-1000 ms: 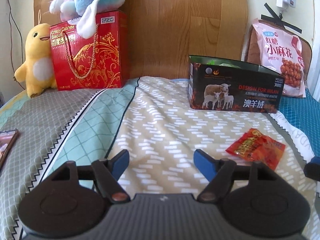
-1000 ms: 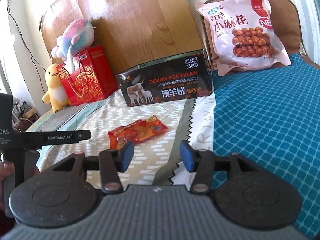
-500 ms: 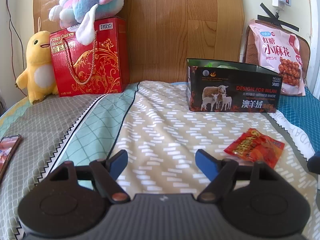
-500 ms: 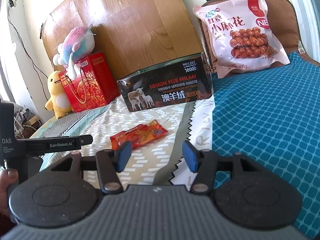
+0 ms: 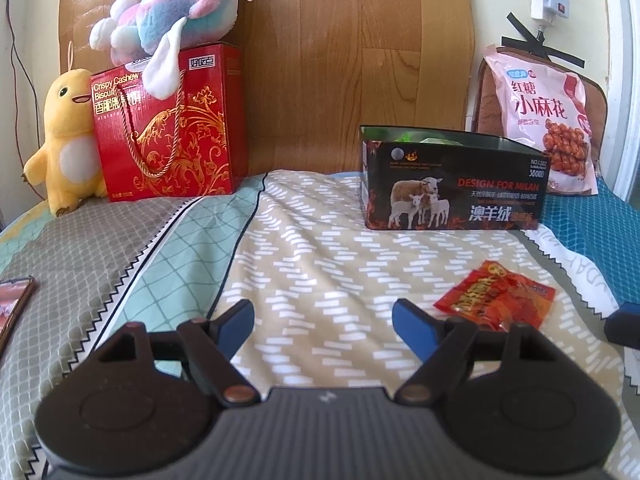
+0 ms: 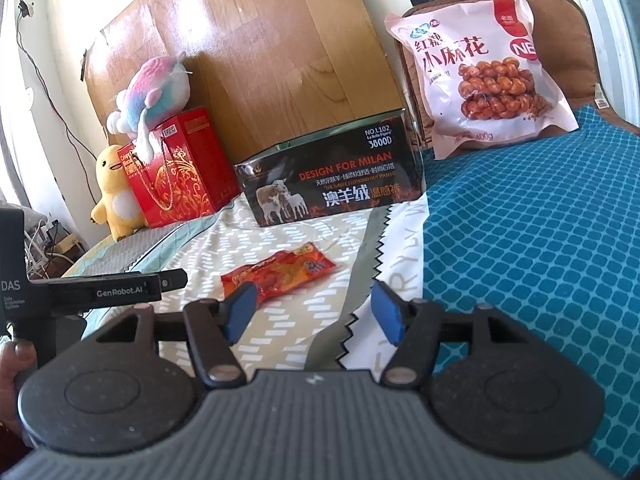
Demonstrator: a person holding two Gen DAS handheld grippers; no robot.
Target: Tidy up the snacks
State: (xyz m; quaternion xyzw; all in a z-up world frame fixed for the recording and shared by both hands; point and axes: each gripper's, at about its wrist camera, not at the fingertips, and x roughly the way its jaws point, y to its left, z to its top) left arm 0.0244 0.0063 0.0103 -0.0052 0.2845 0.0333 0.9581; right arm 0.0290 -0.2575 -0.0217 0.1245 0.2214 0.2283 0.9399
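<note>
A small red snack packet (image 5: 496, 298) lies flat on the patterned bedspread; it also shows in the right wrist view (image 6: 280, 276). A black open-top box with sheep printed on it (image 5: 452, 188) stands behind it, also in the right wrist view (image 6: 332, 190). A large pink bag of twisted snacks (image 6: 480, 76) leans on a brown cushion at the back right. My left gripper (image 5: 323, 322) is open and empty, left of the packet. My right gripper (image 6: 314, 310) is open and empty, just short of the packet.
A red gift box (image 5: 168, 140) with a pastel plush toy (image 5: 172, 20) on top and a yellow plush duck (image 5: 68, 140) stand at the back left against the wooden headboard. A phone (image 5: 14, 308) lies at the left edge. A teal blanket (image 6: 540, 240) covers the right side.
Both grippers have tilted up and drawn back slightly, so the objects sit lower in view. The right gripper has opened a little wider. The packet has not moved.
</note>
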